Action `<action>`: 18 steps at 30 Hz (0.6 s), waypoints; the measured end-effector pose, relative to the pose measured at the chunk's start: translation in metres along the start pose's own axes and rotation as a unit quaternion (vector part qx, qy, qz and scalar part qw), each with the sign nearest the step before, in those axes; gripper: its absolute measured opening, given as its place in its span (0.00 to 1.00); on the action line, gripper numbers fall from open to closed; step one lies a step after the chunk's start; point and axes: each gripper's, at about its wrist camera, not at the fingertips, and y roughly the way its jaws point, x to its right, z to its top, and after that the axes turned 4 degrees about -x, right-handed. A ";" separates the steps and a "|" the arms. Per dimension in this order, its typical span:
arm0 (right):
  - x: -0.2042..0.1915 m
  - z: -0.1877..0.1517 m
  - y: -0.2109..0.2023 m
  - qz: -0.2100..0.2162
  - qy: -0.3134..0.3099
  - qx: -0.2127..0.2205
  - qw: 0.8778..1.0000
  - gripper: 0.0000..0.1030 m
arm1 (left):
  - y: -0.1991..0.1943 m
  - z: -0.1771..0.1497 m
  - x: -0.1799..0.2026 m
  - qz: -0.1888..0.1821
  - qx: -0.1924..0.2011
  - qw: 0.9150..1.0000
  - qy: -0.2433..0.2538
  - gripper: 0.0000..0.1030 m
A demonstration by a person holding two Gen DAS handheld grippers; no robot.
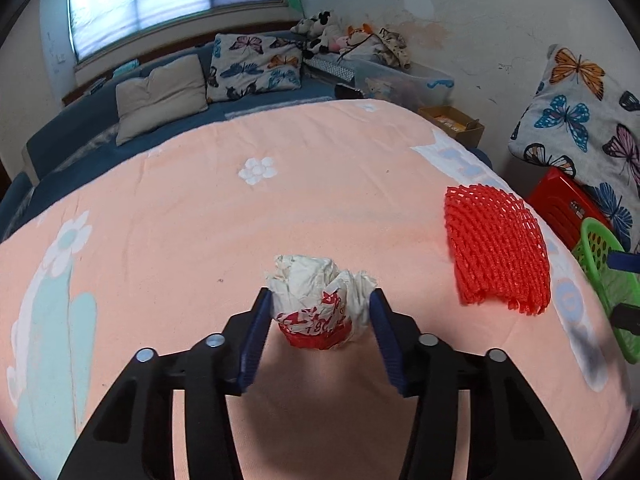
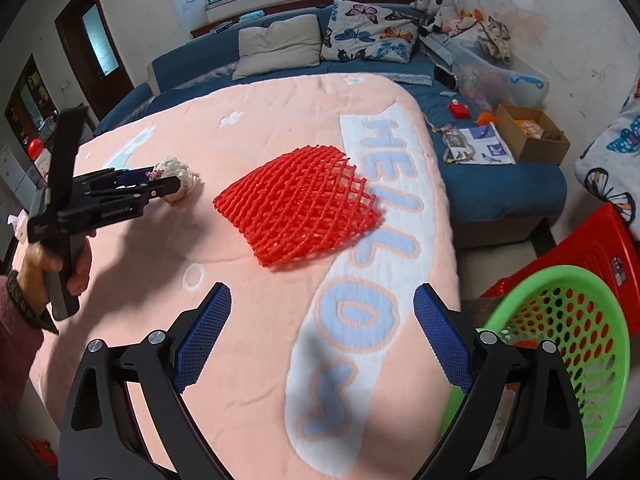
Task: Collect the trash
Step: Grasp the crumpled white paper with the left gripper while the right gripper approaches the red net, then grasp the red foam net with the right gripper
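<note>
A crumpled white and red paper wrapper [image 1: 320, 300] lies on the pink blanket [image 1: 200, 220]. My left gripper [image 1: 320, 300] has its blue pads on both sides of the wrapper, touching it. In the right wrist view the left gripper [image 2: 172, 184] is seen at the wrapper [image 2: 180, 176]. A red foam fruit net [image 1: 496, 252] lies to the right on the blanket; it also shows in the right wrist view [image 2: 300, 208]. My right gripper [image 2: 322, 300] is open and empty above the blanket, short of the net. A green perforated basket [image 2: 560, 352] sits at its right.
A red plastic stool [image 2: 580, 248] stands behind the basket. A blue sofa [image 2: 280, 68] with cushions runs along the back. A cardboard box [image 2: 528, 132], papers and a clear storage bin [image 2: 500, 76] sit at the far right. A butterfly pillow [image 1: 580, 120] leans by the wall.
</note>
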 end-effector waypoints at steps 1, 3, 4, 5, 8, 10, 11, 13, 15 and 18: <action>0.000 0.003 0.003 0.004 0.005 -0.003 1.000 0.89 | -0.001 0.000 0.000 0.001 0.001 1.000 0.001 0.43; 0.000 0.008 0.008 0.013 0.016 -0.008 1.000 0.89 | -0.005 -0.002 -0.002 0.005 0.006 1.000 -0.003 0.41; -0.001 0.012 0.011 0.018 0.024 -0.011 0.999 0.89 | -0.007 -0.002 -0.003 0.005 0.008 1.000 -0.007 0.41; -0.001 0.017 0.014 0.027 0.036 -0.014 0.999 0.89 | -0.009 -0.003 -0.004 0.006 0.010 1.000 -0.009 0.40; -0.001 0.031 0.024 0.045 0.068 -0.020 0.996 0.89 | -0.019 -0.006 -0.011 0.011 0.017 1.000 -0.017 0.39; -0.002 0.039 0.031 0.043 0.085 -0.025 0.995 0.89 | -0.028 -0.008 -0.015 0.013 0.021 0.999 -0.021 0.39; -0.003 0.043 0.035 0.043 0.092 -0.029 0.994 0.89 | -0.033 -0.010 -0.017 0.015 0.024 0.999 -0.020 0.39; -0.003 0.051 0.045 0.036 0.111 -0.037 0.992 0.89 | -0.041 -0.013 -0.021 0.020 0.029 0.999 -0.016 0.39; -0.001 0.055 0.053 0.034 0.132 -0.048 0.990 0.89 | -0.049 -0.017 -0.024 0.023 0.034 0.999 -0.012 0.39; -0.004 0.061 0.062 0.022 0.146 -0.054 0.988 0.89 | -0.058 -0.021 -0.033 0.028 0.039 0.999 -0.010 0.39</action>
